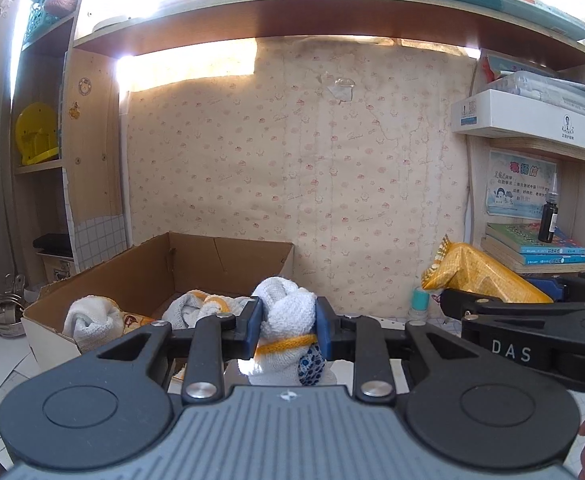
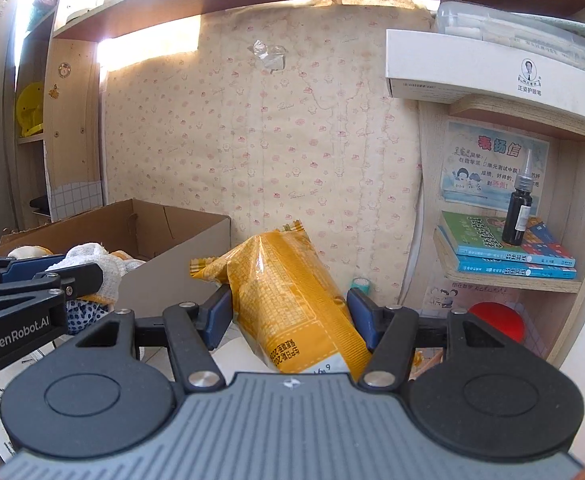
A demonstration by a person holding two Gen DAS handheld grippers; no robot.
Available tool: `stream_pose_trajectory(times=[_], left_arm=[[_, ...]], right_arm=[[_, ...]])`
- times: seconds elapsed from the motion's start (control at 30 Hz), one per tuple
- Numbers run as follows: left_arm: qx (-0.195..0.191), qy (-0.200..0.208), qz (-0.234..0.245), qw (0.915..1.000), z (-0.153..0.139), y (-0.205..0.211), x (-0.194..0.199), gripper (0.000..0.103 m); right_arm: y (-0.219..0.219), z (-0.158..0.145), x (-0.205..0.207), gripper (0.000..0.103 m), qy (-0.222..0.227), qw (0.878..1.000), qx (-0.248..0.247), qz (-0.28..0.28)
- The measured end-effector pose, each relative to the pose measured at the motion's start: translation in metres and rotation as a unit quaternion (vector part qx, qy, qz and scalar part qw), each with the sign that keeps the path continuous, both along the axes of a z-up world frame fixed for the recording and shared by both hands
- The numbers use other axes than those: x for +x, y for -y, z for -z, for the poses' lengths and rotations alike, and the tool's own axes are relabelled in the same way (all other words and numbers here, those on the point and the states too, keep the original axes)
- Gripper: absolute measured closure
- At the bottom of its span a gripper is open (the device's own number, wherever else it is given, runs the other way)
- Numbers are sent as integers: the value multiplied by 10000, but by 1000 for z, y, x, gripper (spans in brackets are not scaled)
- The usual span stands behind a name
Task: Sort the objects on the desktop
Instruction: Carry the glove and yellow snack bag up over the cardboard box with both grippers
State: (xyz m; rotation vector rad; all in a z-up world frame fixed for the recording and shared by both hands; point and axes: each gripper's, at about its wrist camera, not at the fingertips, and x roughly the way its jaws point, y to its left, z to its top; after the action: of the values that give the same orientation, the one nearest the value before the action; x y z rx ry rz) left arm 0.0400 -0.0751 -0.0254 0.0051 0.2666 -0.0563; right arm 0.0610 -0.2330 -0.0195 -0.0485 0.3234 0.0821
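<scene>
Jaws of left gripper (image 1: 287, 326) pinch a knotted white terry sock (image 1: 286, 312), yellow-banded, just before the open cardboard box (image 1: 148, 268) rim. Right gripper (image 2: 290, 312) jaws clamp a glossy crinkly yellow snack bag (image 2: 288, 300), tilted, beside the box wall.

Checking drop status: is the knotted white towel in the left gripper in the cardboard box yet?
Not yet. The knotted white towel is clamped in the left gripper, nearer the camera than the cardboard box.

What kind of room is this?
Probably a child's study desk at home: books on a side shelf, cartoon wallpaper behind, and a cardboard box of rolled cloths.
</scene>
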Motion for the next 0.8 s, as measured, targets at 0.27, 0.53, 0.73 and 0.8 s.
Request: stream_pose_trajectory(times=[0.27, 0.53, 0.73, 0.8], left_arm=[[-80, 116, -128, 9998, -10, -20, -4, 74], [-154, 197, -284, 9993, -16, -41, -4, 74], [-211, 175, -436, 9987, -16, -61, 0, 74], [-241, 159, -498, 9983, -16, -68, 2, 74]], right_arm=[[-28, -8, 2, 43, 54, 9997, -32, -218], [-52, -13, 6, 43, 94, 9990, -74, -426], [-72, -14, 12, 43, 64, 9981, -112, -597], [-81, -15, 16, 43, 51, 9977, -131, -670]])
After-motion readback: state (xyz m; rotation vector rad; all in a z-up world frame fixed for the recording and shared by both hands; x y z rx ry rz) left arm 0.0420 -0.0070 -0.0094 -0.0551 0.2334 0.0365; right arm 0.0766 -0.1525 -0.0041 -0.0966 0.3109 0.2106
